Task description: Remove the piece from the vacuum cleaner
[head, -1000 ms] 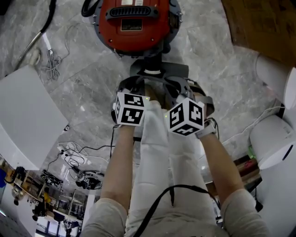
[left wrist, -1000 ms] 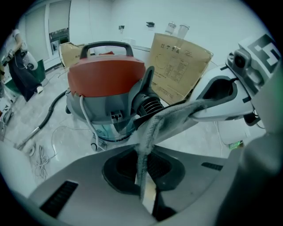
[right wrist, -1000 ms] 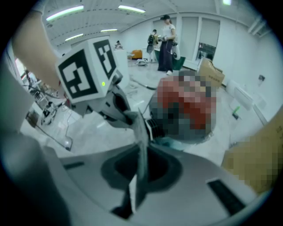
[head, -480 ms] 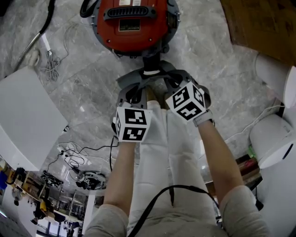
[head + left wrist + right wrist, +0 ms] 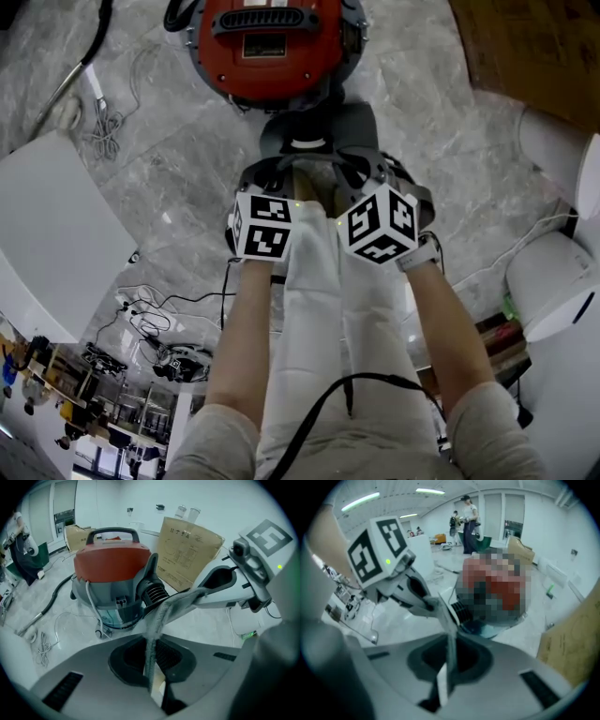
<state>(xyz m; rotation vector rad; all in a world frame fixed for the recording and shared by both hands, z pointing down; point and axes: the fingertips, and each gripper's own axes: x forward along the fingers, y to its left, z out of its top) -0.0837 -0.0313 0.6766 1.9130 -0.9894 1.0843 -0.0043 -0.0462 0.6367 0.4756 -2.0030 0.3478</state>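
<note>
Nearest: the person's white trousers (image 5: pixel 319 309) and a bare forearm (image 5: pixel 246 328) on each side, reaching toward the red vacuum cleaner (image 5: pixel 267 42).

Left gripper (image 5: pixel 275 183) and right gripper (image 5: pixel 361 183) sit side by side just short of the vacuum cleaner, on the person's side of it. Both are clenched on the same grey piece (image 5: pixel 342 127).
- Left gripper view: a thin speckled grey edge is pinched between the closed jaws and runs up and across to the right gripper.
- Right gripper view: the same thin edge is nipped between its jaws.

The piece lies between the grippers and the vacuum cleaner, its far edge right at the cleaner's front — contact with the body cannot be told.

A black ribbed socket (image 5: pixel 153 592) on the cleaner's front faces the piece. Grey marble floor (image 5: pixel 187 159) lies beneath.

To the left of the vacuum cleaner are a black hose (image 5: pixel 98 33) and a coil of white cable (image 5: pixel 108 127).

Behind the vacuum cleaner, in the left gripper view — a cardboard box (image 5: pixel 187 550) stands near the wall.
</note>
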